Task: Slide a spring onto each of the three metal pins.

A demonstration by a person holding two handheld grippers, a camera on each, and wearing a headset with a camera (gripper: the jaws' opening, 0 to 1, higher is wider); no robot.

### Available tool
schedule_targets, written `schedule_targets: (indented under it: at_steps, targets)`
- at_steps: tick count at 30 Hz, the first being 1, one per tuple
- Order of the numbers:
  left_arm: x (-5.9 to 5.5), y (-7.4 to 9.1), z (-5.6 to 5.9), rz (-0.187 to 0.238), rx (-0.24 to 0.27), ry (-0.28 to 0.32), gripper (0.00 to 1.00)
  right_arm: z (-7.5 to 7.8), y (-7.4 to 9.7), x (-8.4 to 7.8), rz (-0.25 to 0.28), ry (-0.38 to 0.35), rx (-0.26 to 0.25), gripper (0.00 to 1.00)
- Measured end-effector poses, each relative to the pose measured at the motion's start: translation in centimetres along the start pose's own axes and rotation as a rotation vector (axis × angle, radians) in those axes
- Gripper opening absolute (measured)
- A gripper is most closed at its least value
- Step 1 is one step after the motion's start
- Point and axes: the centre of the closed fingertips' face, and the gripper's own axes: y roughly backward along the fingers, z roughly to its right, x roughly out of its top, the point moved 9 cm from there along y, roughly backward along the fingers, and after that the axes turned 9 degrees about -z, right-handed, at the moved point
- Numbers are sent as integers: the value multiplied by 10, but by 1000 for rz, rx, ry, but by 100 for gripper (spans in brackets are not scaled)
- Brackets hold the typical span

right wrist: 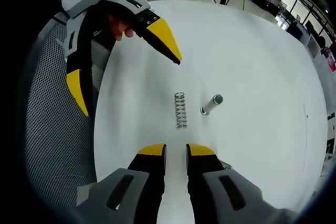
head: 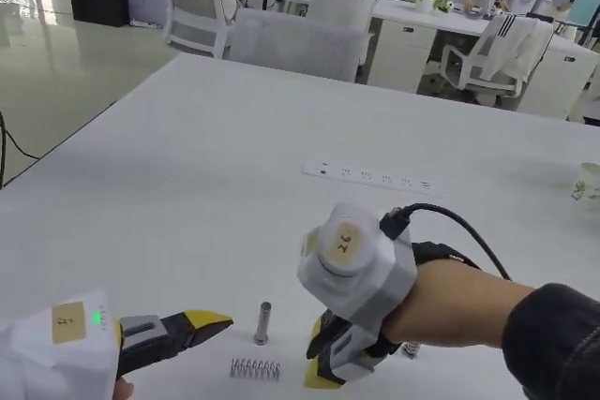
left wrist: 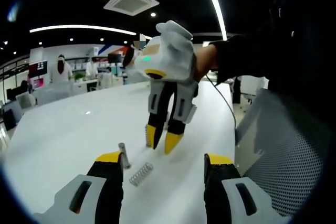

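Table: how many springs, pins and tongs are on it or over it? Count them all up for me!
Springs: 1
Pins: 1
Tongs: 2, the left tongs and the right tongs
Total: 4
A small thing behind the right tongs is too hidden to count.

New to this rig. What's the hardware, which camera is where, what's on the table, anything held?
There is no robot here. A person holds a two-jaw tool in each hand and wears a headset camera. The head view looks down from that headset. The other two pictures come from fisheye cameras riding on each tool, looking along its jaws. The left tool has its jaws wide apart. The right tool has them nearly together, with a narrow gap. Neither holds anything. On the white table a metal pin stands upright, and a spring lies loose beside it, not yet on the pin. Farther back lies a power strip.
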Motion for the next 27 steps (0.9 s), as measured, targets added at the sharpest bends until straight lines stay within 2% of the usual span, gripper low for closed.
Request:
schedule_targets:
  at_steps: [14, 27]
  targets:
    - [-1, 0, 0, -1, -2, 8, 57, 8, -16, 18, 25, 21, 1, 13]
    - [-2, -1, -1, 0, 1, 17, 57, 9, -31, 22, 0, 43, 5, 11]
